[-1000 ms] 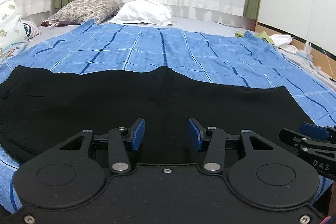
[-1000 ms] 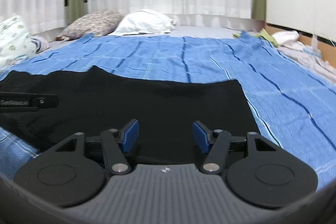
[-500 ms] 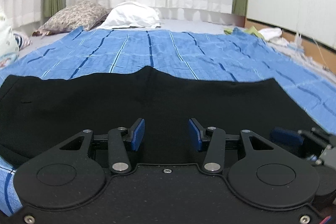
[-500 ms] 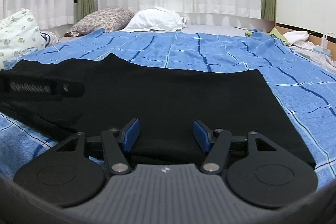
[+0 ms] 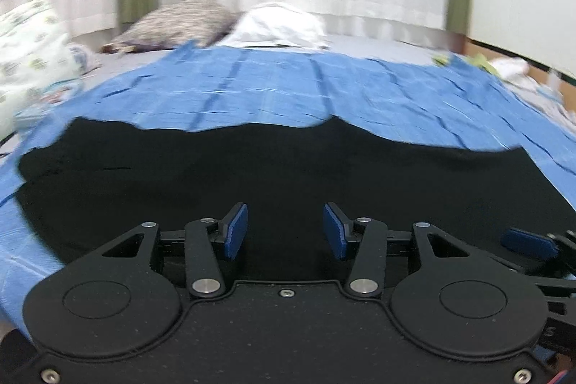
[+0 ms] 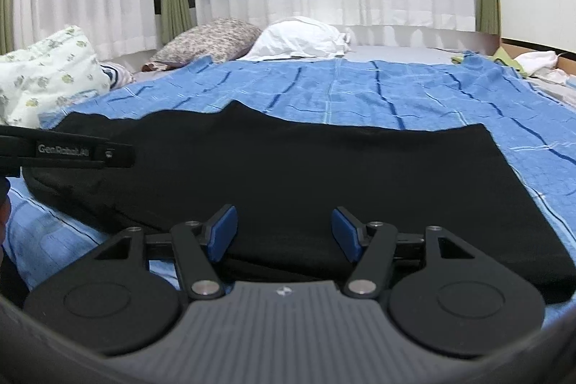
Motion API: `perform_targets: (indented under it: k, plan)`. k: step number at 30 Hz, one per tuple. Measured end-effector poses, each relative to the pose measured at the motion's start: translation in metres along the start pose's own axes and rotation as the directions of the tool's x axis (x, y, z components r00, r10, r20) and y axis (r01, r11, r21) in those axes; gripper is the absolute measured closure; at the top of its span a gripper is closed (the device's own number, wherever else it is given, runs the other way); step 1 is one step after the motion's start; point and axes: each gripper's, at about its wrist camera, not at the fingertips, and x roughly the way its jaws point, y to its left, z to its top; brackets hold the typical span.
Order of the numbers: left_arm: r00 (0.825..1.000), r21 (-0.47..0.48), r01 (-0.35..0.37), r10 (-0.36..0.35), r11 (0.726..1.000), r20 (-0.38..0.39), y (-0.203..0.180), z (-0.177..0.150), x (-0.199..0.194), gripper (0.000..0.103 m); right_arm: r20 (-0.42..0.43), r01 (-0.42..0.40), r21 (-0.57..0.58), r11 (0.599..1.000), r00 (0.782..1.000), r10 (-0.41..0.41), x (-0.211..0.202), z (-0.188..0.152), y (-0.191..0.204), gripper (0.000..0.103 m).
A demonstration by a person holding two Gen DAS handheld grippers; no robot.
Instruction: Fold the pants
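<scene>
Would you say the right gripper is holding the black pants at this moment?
No, the right gripper stands open above the black pants, pinching no cloth.

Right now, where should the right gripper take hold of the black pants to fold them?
Probably the near hem of the black pants, just ahead of the right gripper. Come in low from the near side: the cloth lies flat on the blue blanket, and only that edge shows a lip to pinch.

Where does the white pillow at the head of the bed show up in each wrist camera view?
Left wrist view: the white pillow sits top centre, blurred, beyond the blue blanket.
Right wrist view: the white pillow sits top centre, sharp, right of the patterned pillow.
Shared landmark: the black pants spread on the blanket in front of both grippers.
</scene>
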Motion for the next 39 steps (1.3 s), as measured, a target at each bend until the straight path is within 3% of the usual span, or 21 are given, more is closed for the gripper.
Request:
perform_targets:
  k: [4, 6, 8, 12, 19, 23, 33, 39]
  plan:
    - [0.997, -0.053, -0.078, 0.078, 0.996, 0.004, 0.036, 0.006, -0.001, 0.046, 0.007, 0.01, -0.028, 1.0, 1.0, -0.01, 0.009, 0.01, 0.013, 0.028]
    - [0.993, -0.073, -0.115, 0.115, 0.991, -0.001, 0.054, 0.008, -0.001, 0.025, 0.001, 0.02, -0.033, 0.999, 1.0, -0.02, 0.017, 0.014, 0.02, 0.026]
    - [0.99, -0.097, -0.137, 0.138, 0.986, 0.0, 0.07, 0.01, -0.001, 0.015, -0.006, 0.023, -0.041, 0.999, 1.0, -0.023, 0.024, 0.018, 0.026, 0.018]
    - [0.975, -0.148, -0.219, 0.224, 0.964, 0.017, 0.103, 0.012, -0.004, 0.006, -0.018, 0.04, -0.073, 0.997, 0.999, -0.041, 0.04, 0.021, 0.038, 0.012]
    - [0.945, -0.256, -0.317, 0.328, 0.913, 0.001, 0.152, 0.008, -0.001, 0.004, -0.06, 0.047, -0.16, 0.986, 0.997, -0.058, 0.055, 0.018, 0.058, 0.009]
    - [0.938, -0.338, -0.335, 0.346, 0.88, -0.027, 0.174, 0.005, 0.005, 0.004, -0.055, 0.056, -0.187, 0.981, 0.996, -0.067, 0.055, 0.015, 0.063, 0.009]
    - [0.957, -0.526, -0.285, 0.27, 0.802, -0.108, 0.214, -0.007, 0.037, 0.009, -0.067, 0.049, -0.143, 0.989, 0.996, -0.059, 0.057, 0.015, 0.055, 0.006]
    - [0.965, -0.527, -0.256, 0.246, 0.811, -0.091, 0.218, -0.002, 0.047, 0.017, -0.087, 0.049, -0.141, 0.989, 0.994, -0.062, 0.059, 0.016, 0.056, 0.005]
